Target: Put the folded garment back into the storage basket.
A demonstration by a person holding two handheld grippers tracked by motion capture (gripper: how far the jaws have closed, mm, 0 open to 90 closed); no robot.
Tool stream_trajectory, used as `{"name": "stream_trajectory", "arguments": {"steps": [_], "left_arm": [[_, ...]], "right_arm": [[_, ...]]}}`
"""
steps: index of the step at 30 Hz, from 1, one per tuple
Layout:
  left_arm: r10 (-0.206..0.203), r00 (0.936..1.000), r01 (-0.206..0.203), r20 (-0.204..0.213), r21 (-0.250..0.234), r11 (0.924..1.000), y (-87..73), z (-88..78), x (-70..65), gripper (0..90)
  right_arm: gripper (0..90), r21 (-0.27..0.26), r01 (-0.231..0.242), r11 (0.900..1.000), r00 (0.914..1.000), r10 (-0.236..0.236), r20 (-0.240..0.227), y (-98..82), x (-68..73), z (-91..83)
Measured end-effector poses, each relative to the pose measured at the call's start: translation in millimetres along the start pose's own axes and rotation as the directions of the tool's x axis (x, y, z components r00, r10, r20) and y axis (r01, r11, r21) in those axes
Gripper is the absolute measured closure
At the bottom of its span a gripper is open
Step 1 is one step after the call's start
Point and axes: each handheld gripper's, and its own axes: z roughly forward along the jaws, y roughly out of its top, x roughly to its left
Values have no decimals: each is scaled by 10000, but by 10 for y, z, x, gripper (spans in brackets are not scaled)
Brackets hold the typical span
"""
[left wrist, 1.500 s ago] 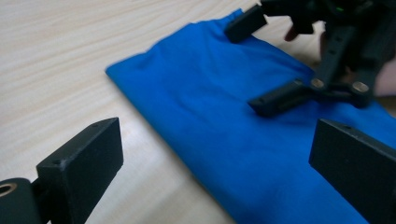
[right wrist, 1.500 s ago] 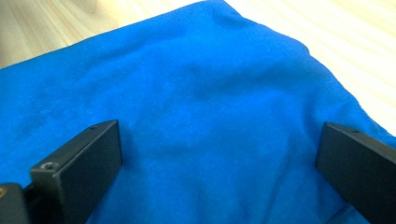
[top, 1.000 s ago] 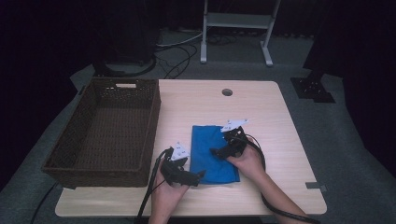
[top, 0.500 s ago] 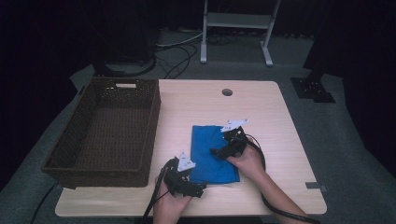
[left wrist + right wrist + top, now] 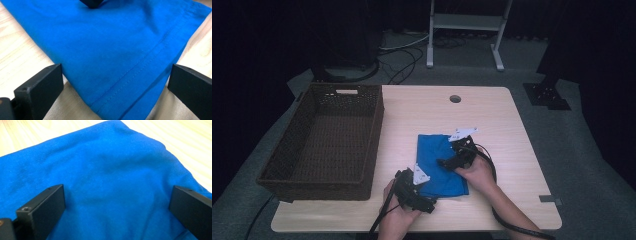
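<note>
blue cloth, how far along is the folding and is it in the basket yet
Done: the blue cloth lies on the table as a compact folded rectangle. In hand: the left hand-held gripper straddles its near hemmed corner with jaws open, and the right hand-held gripper sits open over the cloth's middle; neither has closed. Left: gripping it, probably one more fold or a lift into the wicker basket, which holds nothing yet.

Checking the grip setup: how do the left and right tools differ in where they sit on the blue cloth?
The left tool straddles a hemmed corner of the blue cloth at its near edge; the right tool sits over the cloth's middle. Both have their jaws wide apart.
</note>
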Motion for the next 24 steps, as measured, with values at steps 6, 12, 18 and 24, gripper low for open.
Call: {"name": "stream_trajectory", "arguments": {"steps": [6,12,18,24], "left_arm": [[76,9999,-76,75,1,10000,4,3,8,0],[77,9999,-77,73,1,10000,3,3,8,0],[85,9999,-85,71,10,10000,3,2,7,0],[71,9999,-71,71,-3,10000,2,3,6,0]], "right_arm": [[0,-53,69,10000,10000,-69,-4,-1,-2,-13],[1,-204,-49,9998,9998,45,-201,14,-40,-60],[0,-482,-38,9988,9992,19,-402,33,-123,-143],[0,-869,-274,9958,9994,256,-226,88,-301,-282]]}}
